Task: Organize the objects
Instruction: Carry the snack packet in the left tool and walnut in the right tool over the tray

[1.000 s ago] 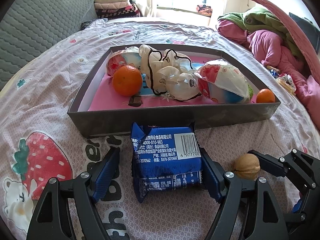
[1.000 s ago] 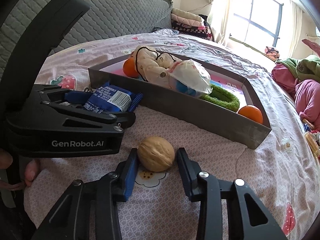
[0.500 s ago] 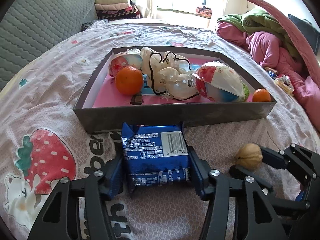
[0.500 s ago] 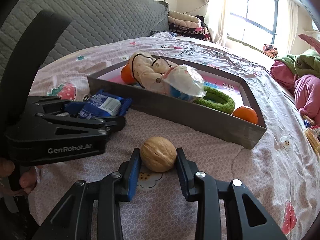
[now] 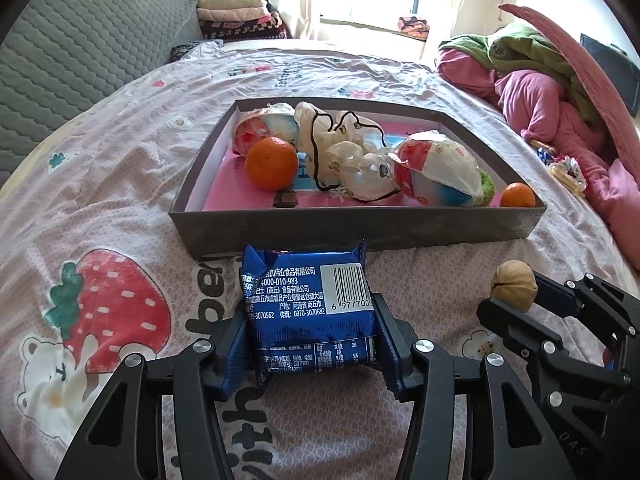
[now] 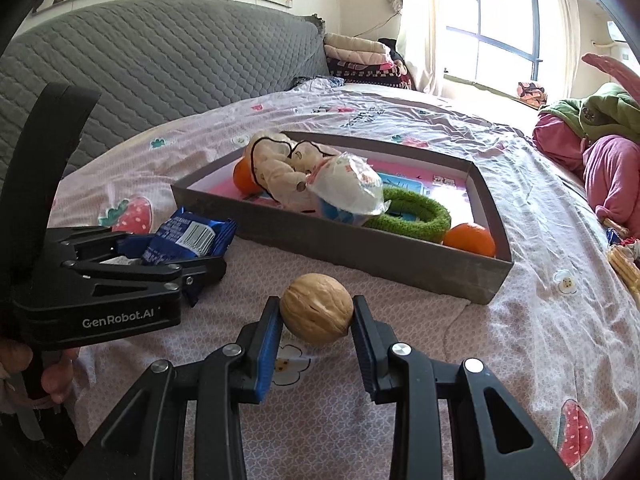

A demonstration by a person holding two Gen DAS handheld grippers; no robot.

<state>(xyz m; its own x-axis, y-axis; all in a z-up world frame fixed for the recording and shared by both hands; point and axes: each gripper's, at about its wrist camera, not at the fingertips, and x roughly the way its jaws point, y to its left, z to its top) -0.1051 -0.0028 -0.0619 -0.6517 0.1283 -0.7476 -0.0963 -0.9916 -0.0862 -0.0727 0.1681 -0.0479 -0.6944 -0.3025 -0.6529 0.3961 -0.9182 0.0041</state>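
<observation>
My left gripper is shut on a blue snack packet and holds it above the bedsheet, just in front of the grey tray. My right gripper is shut on a walnut, lifted off the sheet. The walnut also shows in the left wrist view, and the packet in the right wrist view. The tray holds two oranges, a cream cloth bag, wrapped snack balls and a green ring.
The bed has a pink printed sheet. A grey quilted headboard stands to the left. Pink and green clothes are piled on the right. Folded blankets lie by the window.
Both grippers have closed on their objects and lifted them. The left jaws went from wide open to shut on the packet; the right jaws closed on the walnut. Both pulled back slightly from the tray.
</observation>
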